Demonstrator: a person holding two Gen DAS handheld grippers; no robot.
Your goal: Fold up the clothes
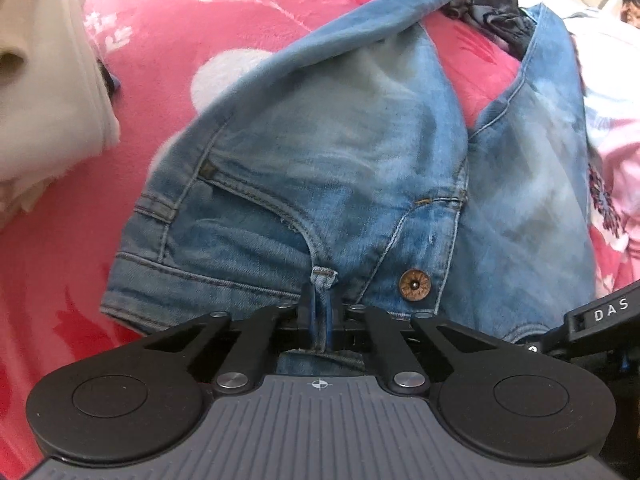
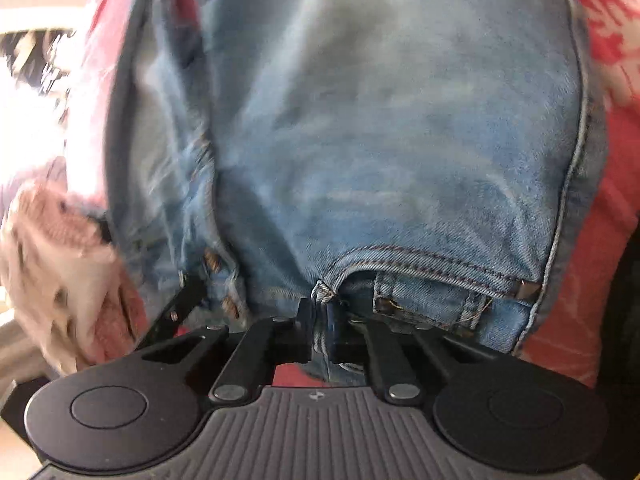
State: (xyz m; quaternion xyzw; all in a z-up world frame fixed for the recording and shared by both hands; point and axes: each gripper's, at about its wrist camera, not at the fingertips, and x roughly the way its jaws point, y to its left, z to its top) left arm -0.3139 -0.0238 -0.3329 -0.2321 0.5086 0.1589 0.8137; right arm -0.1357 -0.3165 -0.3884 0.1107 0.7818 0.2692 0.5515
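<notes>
**Operator:** Currently, what is the status of the fold?

**Inspector:** Early stage, by my reading. The jeans (image 1: 320,152) lie front side up on the red floral blanket (image 1: 60,260), legs spread apart with blanket showing between them. No fold line is visible yet. Flattening, bringing one leg over the other and folding the length all appear to remain.

**Operator:** State of the left gripper?

**Inspector:** The left gripper (image 1: 322,316) is closed as far as the cloth allows, clamped on the waistband at a belt loop (image 1: 323,276), just beside the brass button (image 1: 415,286). Denim fills the gap between the jaws.

**Operator:** And the right gripper?

**Inspector:** The right gripper (image 2: 320,320) is likewise pinched tight on the waistband, near the front pocket (image 2: 432,276) with its rivet (image 2: 527,291). Both holds sit on the waist end of the garment, one to each side of the fly.

**Operator:** Any containers to account for?

**Inspector:** None is visible: no basket, drawer or bin in either view. Other laundry lies loose on the blanket: a cream garment (image 1: 44,92) at the left edge, a dark bundle of cloth (image 1: 492,12) near the leg ends, and a pale pink garment (image 1: 616,152) at the right. Whether any of these is already folded I cannot tell.

**Operator:** Recommended next action?

**Inspector:** With both waistband points secured, a lift and shake to straighten the legs seems the likely step before any fold is laid.
</notes>
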